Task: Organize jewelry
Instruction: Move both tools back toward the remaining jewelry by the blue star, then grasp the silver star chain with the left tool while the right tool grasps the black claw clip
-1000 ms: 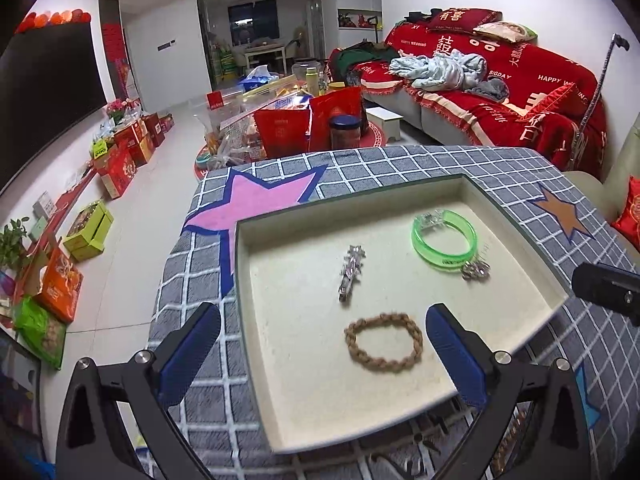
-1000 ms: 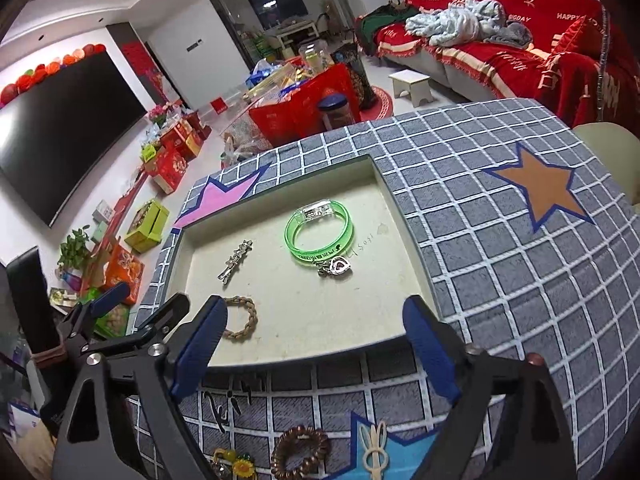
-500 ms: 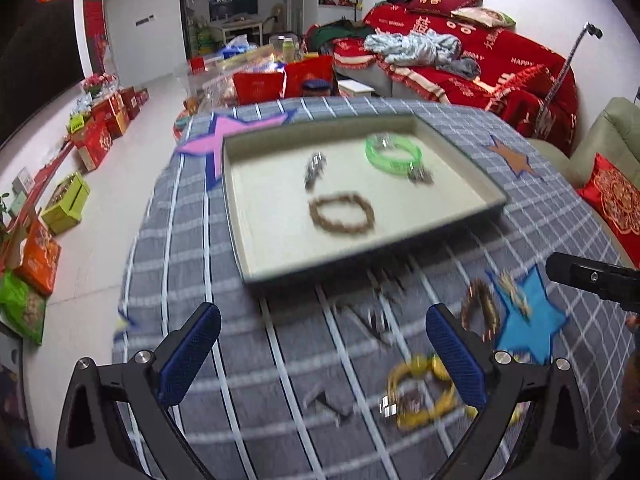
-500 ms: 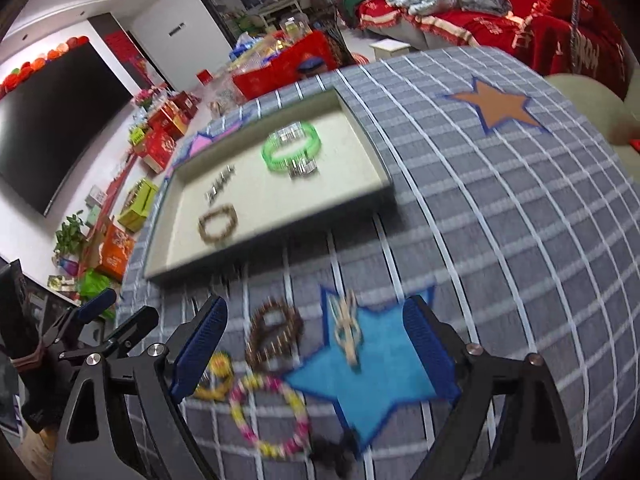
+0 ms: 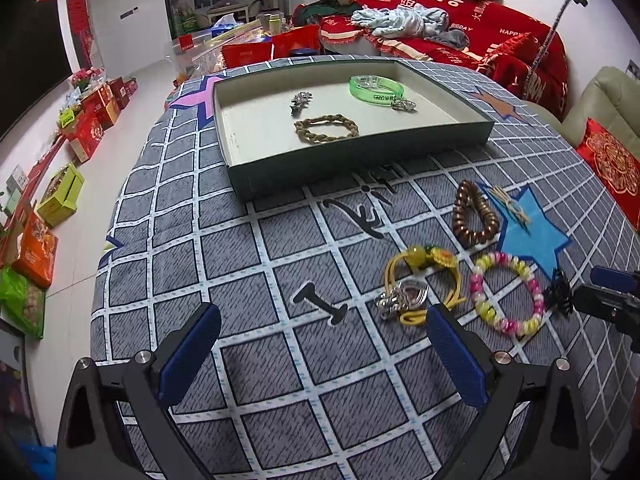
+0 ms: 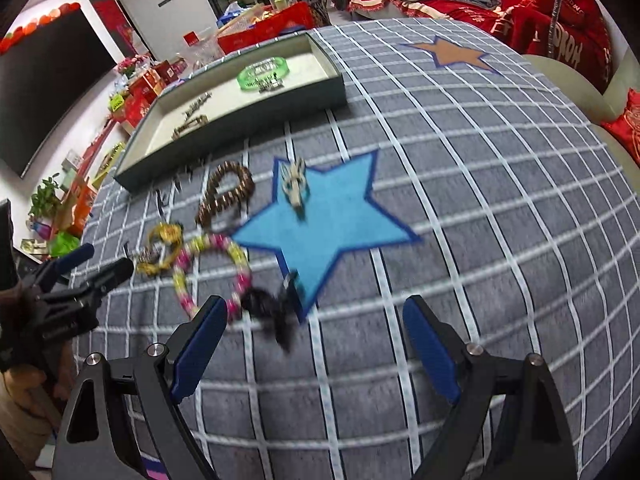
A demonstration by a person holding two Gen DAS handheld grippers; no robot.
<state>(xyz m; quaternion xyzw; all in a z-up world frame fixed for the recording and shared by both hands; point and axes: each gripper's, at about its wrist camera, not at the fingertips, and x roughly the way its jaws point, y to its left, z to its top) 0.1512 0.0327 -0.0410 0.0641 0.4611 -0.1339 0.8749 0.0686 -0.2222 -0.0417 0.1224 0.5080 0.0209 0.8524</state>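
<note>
A shallow tray (image 5: 360, 162) on the grey checked cloth holds a green bangle (image 5: 376, 88), a braided brown bracelet (image 5: 326, 129) and a silver hair clip (image 5: 299, 102). Loose on the cloth lie a brown bead bracelet (image 5: 474, 216), a beige clip (image 5: 514, 208), a yellow hair tie (image 5: 424, 280) with a silver piece (image 5: 402, 300), a pink-yellow bead bracelet (image 5: 508, 296) and a black claw clip (image 6: 272, 308). My left gripper (image 5: 320, 360) is open and empty, short of the yellow hair tie. My right gripper (image 6: 316, 344) is open and empty, just behind the black clip.
The tray (image 6: 240, 108) sits at the table's far side. A red sofa (image 5: 460, 40) stands beyond the table; boxes and bags (image 5: 88, 128) line the floor at left. A beige chair with a red cushion (image 5: 608, 160) is at right.
Both grippers have pulled back from the tray toward the near side of the table and dropped lower. The loose jewelry has come into view. Both stay open.
</note>
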